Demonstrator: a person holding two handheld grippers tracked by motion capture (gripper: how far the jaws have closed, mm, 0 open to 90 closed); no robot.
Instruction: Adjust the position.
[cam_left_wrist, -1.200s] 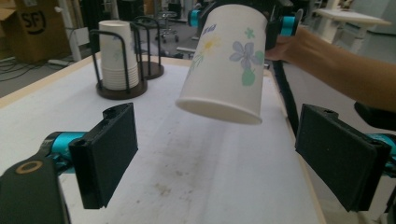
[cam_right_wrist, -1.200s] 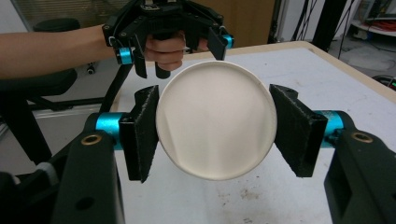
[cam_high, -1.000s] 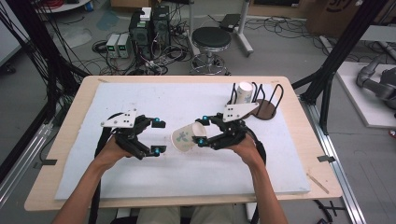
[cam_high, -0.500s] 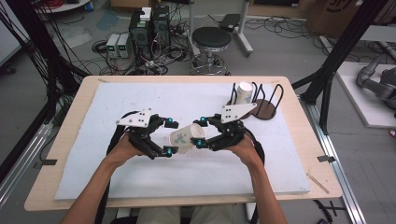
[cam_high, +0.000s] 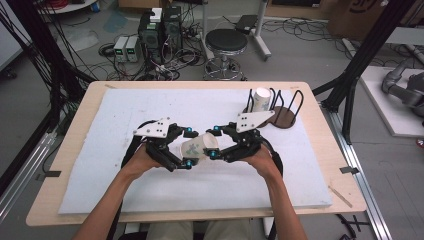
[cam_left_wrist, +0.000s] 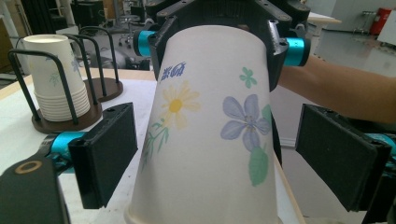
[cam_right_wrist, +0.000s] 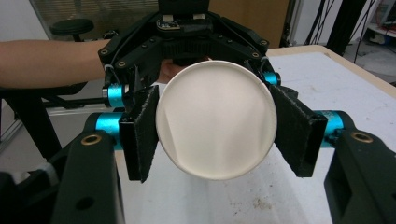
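Paper cup (cam_high: 196, 148), smooth, tapered, flower-printed, lies sideways at the frame's centre. On its left we see the left gripper (cam_high: 189, 148) with jaws apart around it, not pressing; on its right, the right gripper (cam_high: 214, 142) is clamped on its base.

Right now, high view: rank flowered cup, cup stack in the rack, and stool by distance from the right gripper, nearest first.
1. Flowered cup: held in the right gripper, at its left.
2. Cup stack: in the rack, table's far right.
3. Stool: on the floor beyond the table.
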